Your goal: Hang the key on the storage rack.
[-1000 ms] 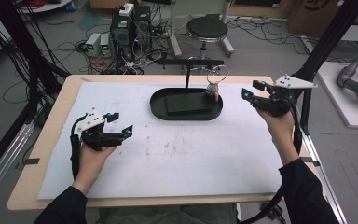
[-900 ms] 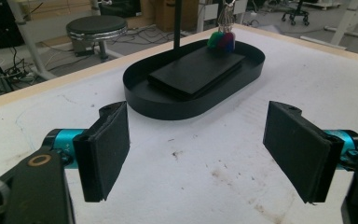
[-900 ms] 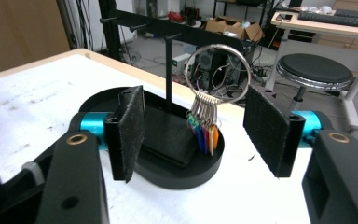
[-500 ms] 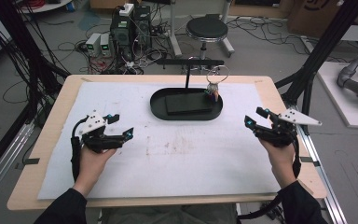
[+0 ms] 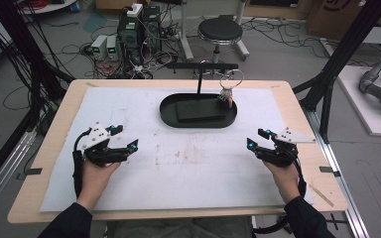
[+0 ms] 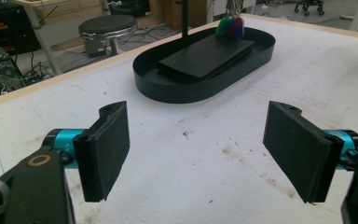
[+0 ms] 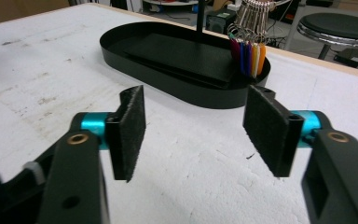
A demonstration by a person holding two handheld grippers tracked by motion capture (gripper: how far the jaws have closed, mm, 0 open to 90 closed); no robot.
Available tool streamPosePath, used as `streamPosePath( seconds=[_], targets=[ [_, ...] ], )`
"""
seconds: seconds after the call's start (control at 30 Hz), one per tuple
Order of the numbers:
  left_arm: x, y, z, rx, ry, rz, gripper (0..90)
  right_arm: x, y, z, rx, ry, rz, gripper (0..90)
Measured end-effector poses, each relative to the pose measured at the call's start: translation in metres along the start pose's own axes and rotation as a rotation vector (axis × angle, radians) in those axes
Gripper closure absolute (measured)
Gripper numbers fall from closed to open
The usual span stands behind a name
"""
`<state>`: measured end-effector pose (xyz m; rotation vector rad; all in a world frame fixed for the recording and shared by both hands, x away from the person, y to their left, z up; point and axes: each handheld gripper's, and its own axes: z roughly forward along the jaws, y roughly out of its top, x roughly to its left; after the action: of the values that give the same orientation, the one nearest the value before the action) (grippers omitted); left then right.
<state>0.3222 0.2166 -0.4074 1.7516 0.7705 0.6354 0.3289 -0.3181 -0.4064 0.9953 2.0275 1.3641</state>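
A black oval tray (image 5: 166,111) stands at the back middle of the white mat, with a flat black slab (image 5: 201,110) in it. A bunch of coloured key tags (image 5: 226,96) hangs on a ring from a black T-shaped stand (image 5: 199,79) over the tray's right end. My left gripper (image 5: 127,137) is held low over the mat's left side, open and empty. My right gripper (image 5: 255,138) is low over the right side, open; its jaws have just been closing a little with nothing between them. Both point at the tray (image 6: 177,91) (image 7: 205,98) and the tags (image 6: 230,25) (image 7: 247,56).
The stained white mat (image 5: 193,163) covers most of the wooden table (image 5: 297,94). Behind the table stand a round stool (image 5: 220,29) and electronics boxes (image 5: 129,34) among cables. Black frame posts (image 5: 337,64) rise at the right corner.
My right hand has come down and back from beside the hanging key tags to low over the mat's right side. The left hand has stayed put.
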Motion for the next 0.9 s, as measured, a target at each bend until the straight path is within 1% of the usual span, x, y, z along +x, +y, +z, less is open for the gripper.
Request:
streamPosePath(
  seconds=[0.03, 0.13, 0.17, 0.2, 0.27, 0.3, 0.33, 0.37, 0.4, 0.53, 0.63, 0.9],
  targets=[
    [0.0004, -0.0006, -0.0017, -0.004, 0.0, -0.006, 22.8, -0.0009, -0.0002, 0.0004, 0.0, -0.001, -0.001, 38.2],
    [0.001, -0.0012, -0.005, -0.01, -0.001, -0.012, 22.8, -0.0029, -0.0026, -0.0003, -0.029, -0.021, -0.058, 40.2],
    [0.0011, -0.0015, -0.0064, -0.014, 0.001, -0.011, 22.8, -0.0034, -0.0026, -0.0003, -0.034, -0.025, -0.061, 40.4],
    [0.0011, -0.0018, -0.0072, -0.019, -0.002, -0.011, 22.8, -0.0044, -0.0027, -0.0006, -0.04, -0.022, -0.054, 40.5],
    [0.0008, -0.002, -0.0082, -0.018, 0.006, -0.01, 22.8, -0.0058, -0.0028, -0.0005, -0.043, -0.022, -0.051, 40.5],
    [0.001, -0.0022, -0.0084, -0.019, 0.005, -0.008, 22.8, -0.0062, -0.0029, 0.0, -0.04, -0.019, -0.046, 38.1],
    [0.001, -0.0023, -0.0084, -0.021, 0.004, -0.01, 22.8, -0.007, -0.0033, 0.0011, -0.025, -0.027, -0.03, 30.0],
    [0.001, -0.0024, -0.0085, -0.022, 0.003, -0.009, 22.8, -0.0071, -0.0034, 0.0019, -0.013, -0.039, -0.02, 29.8],
    [0.0008, -0.0025, -0.0083, -0.02, 0.004, -0.008, 22.8, -0.0077, -0.0035, 0.0023, -0.004, -0.04, -0.024, 31.0],
    [0.0006, -0.0027, -0.0075, -0.025, 0.0, -0.01, 22.8, -0.0056, -0.0022, 0.0018, -0.008, -0.028, -0.047, 31.1],
    [0.0012, -0.0027, -0.0072, -0.025, 0.001, -0.011, 22.8, -0.0056, -0.0023, 0.0023, 0.003, -0.018, -0.035, 30.8],
    [0.001, -0.0025, -0.0063, -0.031, -0.002, -0.012, 22.8, -0.0103, -0.002, -0.0007, 0.006, -0.027, -0.024, 29.0]
  ],
)
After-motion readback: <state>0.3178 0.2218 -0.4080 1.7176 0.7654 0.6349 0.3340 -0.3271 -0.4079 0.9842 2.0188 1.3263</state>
